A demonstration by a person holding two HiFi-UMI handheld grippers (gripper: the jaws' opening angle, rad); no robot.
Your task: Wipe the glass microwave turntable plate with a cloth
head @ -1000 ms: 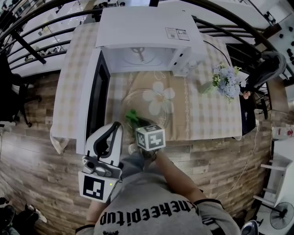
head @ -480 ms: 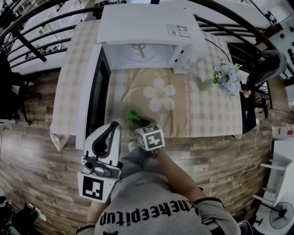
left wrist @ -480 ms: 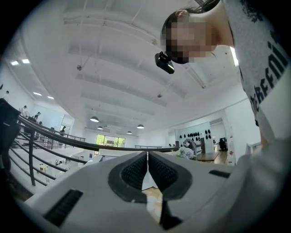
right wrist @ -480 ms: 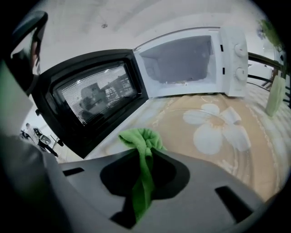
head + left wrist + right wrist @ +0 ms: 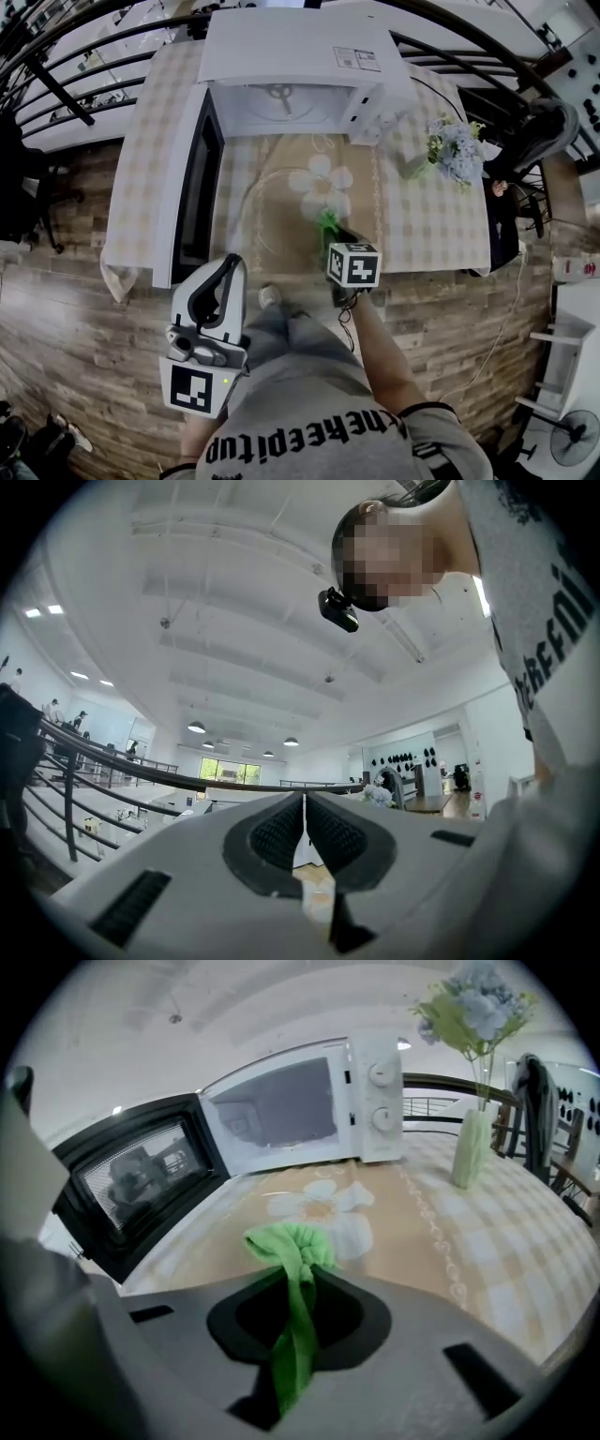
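Head view: right tongs [image 5: 332, 231] clamp green cloth [image 5: 326, 221]; left tongs [image 5: 228, 262] closed, empty; microwave door [image 5: 197, 202] open.

cloth [image 5: 298, 1241]: green | microwave [image 5: 291, 47]: white | door [image 5: 199, 202]: black | tablecloth [image 5: 431, 225]: beige check, white floral print

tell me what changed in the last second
The right tool, shut on the green cloth, swept rightward across the glass plate, from its left part toward its right side. The left tool stayed shut and empty, held off the table; the microwave door stayed open.
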